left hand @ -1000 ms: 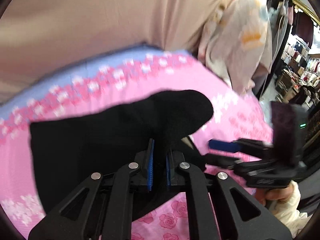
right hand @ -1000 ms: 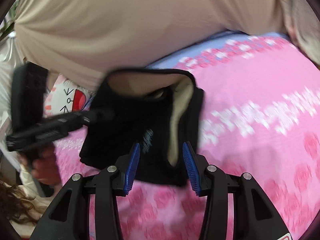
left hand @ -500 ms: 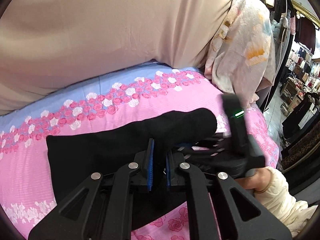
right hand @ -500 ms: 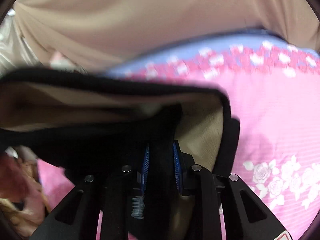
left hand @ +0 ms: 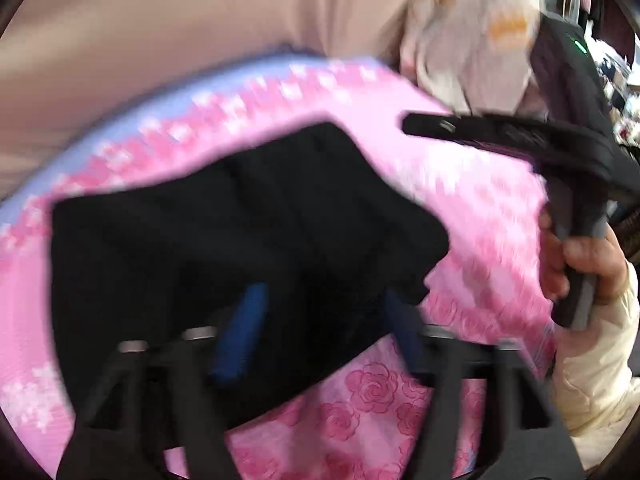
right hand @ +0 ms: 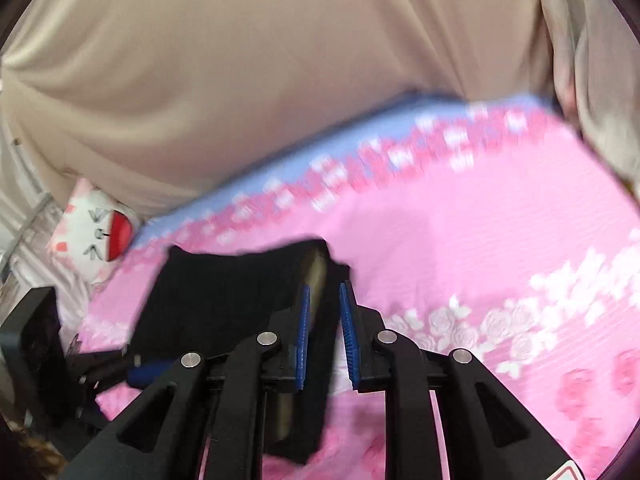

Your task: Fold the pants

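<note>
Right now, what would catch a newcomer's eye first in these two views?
The black pants lie bunched in a dark heap in the middle of the bright pink flowered bedsheet. The left gripper sits over their near edge with its blue pads wide apart. In the right wrist view, the right gripper straddles the pants' right edge, where a beige lining shows.

The black pants (left hand: pixel 240 248) are being seen lying folded on the pink rose-print bed sheet (left hand: pixel 480 216), filling the middle of the blurred frame. The left tool (left hand: pixel 320 332) is being held at the lower centre with its blue pads (left hand: pixel 240 332) spread wide over the near edge of the cloth. The right tool (left hand: pixel 500 136) is being gripped by a hand (left hand: pixel 580 264) at the right edge, raised above the sheet. A beige cloth (left hand: pixel 160 40) is being shown across the top.
</note>
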